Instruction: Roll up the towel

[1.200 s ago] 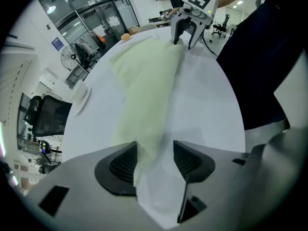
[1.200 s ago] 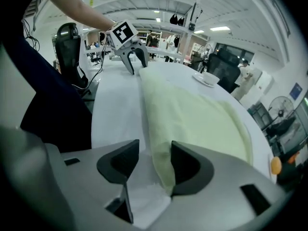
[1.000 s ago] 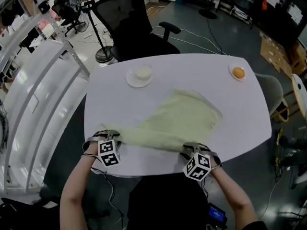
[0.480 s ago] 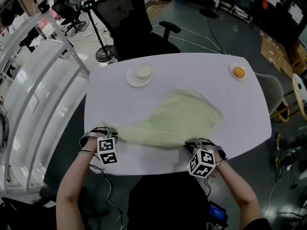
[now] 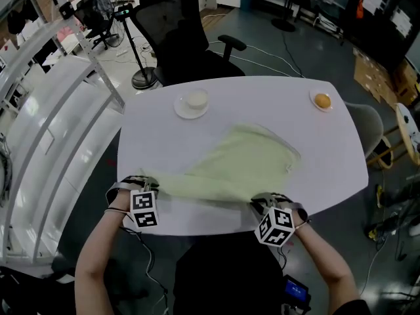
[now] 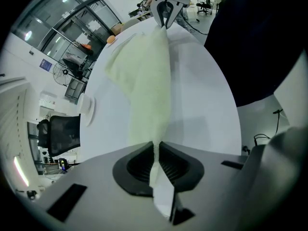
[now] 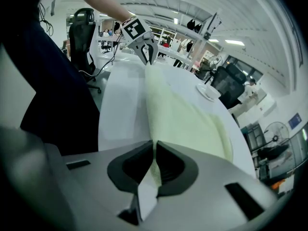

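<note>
A pale yellow-green towel [image 5: 244, 164] lies spread on the white table [image 5: 164, 136], its near edge gathered into a taut band between my two grippers. My left gripper [image 5: 152, 185] is shut on the towel's near left end, and in the left gripper view the cloth [image 6: 144, 76] runs out from between the jaws [image 6: 155, 147]. My right gripper [image 5: 260, 201] is shut on the near right end, where the towel [image 7: 185, 114] is pinched between its jaws [image 7: 155, 147]. Both pairs of jaws have just been closing on the cloth. Each gripper view shows the other gripper [image 6: 164, 12] [image 7: 146, 53] at the band's far end.
A white saucer with a small bowl [image 5: 192, 102] stands at the table's far left. A small dish with an orange thing [image 5: 321, 101] sits at the far right. A black office chair [image 5: 178, 41] stands behind the table. White curved rails [image 5: 59, 143] run along the left.
Both grippers have closed on the towel's near edge and lifted it slightly, drawing it toward the table's near rim. The far part of the towel has stayed flat.
</note>
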`<action>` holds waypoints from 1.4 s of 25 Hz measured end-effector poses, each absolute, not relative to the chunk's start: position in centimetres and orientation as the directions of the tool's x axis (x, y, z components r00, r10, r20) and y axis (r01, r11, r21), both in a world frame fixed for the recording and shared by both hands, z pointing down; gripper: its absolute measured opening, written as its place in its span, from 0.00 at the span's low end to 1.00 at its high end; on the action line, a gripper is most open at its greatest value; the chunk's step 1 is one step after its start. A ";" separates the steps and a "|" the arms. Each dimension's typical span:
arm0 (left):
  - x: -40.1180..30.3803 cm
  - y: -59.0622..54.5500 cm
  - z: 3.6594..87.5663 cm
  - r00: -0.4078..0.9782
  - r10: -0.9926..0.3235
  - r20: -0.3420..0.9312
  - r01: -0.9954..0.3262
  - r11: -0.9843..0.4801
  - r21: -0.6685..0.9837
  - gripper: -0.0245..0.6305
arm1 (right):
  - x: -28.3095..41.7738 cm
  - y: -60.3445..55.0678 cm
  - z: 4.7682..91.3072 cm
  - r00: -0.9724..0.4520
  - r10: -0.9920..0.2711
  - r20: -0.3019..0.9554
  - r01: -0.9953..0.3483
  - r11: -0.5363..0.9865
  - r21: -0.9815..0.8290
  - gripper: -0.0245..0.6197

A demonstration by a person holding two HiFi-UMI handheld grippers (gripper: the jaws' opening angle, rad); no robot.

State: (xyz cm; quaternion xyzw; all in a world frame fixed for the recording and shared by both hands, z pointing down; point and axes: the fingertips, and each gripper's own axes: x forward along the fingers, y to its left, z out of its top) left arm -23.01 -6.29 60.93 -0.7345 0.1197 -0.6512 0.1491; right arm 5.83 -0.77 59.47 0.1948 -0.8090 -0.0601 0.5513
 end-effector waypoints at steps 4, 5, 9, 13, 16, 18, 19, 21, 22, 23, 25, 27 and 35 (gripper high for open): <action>-24.0 -3.9 61.9 0.110 -0.350 0.930 0.027 -0.935 -0.354 0.11 | 4.9 1.8 60.1 -0.330 -0.351 0.876 -0.237 0.929 0.283 0.08; -24.3 -3.4 62.0 0.110 -0.344 0.932 0.021 -0.937 -0.348 0.11 | 4.7 2.4 60.2 -0.335 -0.343 0.878 -0.235 0.932 0.274 0.08; -24.9 -1.3 62.8 0.104 -0.309 0.945 -0.003 -0.951 -0.310 0.11 | 3.9 5.1 61.2 -0.353 -0.288 0.890 -0.220 0.950 0.220 0.08; -25.1 -1.0 63.5 0.102 -0.298 0.949 -0.018 -0.955 -0.298 0.11 | 3.7 5.6 62.1 -0.346 -0.272 0.898 -0.221 0.954 0.204 0.08; -25.1 -1.7 63.1 0.101 -0.299 0.949 -0.015 -0.954 -0.299 0.11 | 3.9 4.6 61.6 -0.353 -0.275 0.894 -0.250 0.949 0.193 0.08; -25.0 -2.3 62.7 0.103 -0.303 0.947 -0.020 -0.953 -0.303 0.11 | 4.2 3.7 61.2 -0.363 -0.278 0.890 -0.278 0.943 0.181 0.09; -24.9 -2.8 62.4 0.105 -0.307 0.946 -0.025 -0.952 -0.306 0.10 | 4.2 3.2 61.0 -0.368 -0.279 0.887 -0.290 0.941 0.176 0.09; -24.9 -3.7 61.9 0.106 -0.316 0.943 -0.032 -0.949 -0.314 0.11 | 4.3 2.1 60.4 -0.374 -0.289 0.881 -0.308 0.935 0.176 0.09; -24.9 -4.2 61.7 0.105 -0.319 0.942 -0.033 -0.948 -0.317 0.11 | 4.3 1.5 60.1 -0.375 -0.294 0.879 -0.314 0.933 0.178 0.09; -24.9 -4.7 61.5 0.104 -0.322 0.941 -0.034 -0.947 -0.321 0.11 | 4.4 1.0 59.9 -0.377 -0.298 0.877 -0.318 0.931 0.179 0.09; -24.7 -5.7 61.1 0.102 -0.330 0.939 -0.036 -0.944 -0.328 0.10 | 4.6 -0.1 59.6 -0.378 -0.302 0.876 -0.325 0.928 0.180 0.09; -24.4 -6.8 60.9 0.100 -0.336 0.937 -0.039 -0.942 -0.333 0.11 | 4.9 -1.1 59.4 -0.376 -0.303 0.876 -0.332 0.926 0.178 0.09; -23.5 -11.2 61.6 0.077 -0.345 0.936 -0.052 -0.938 -0.342 0.10 | 5.8 -5.3 60.6 -0.357 -0.287 0.889 -0.405 0.905 0.129 0.10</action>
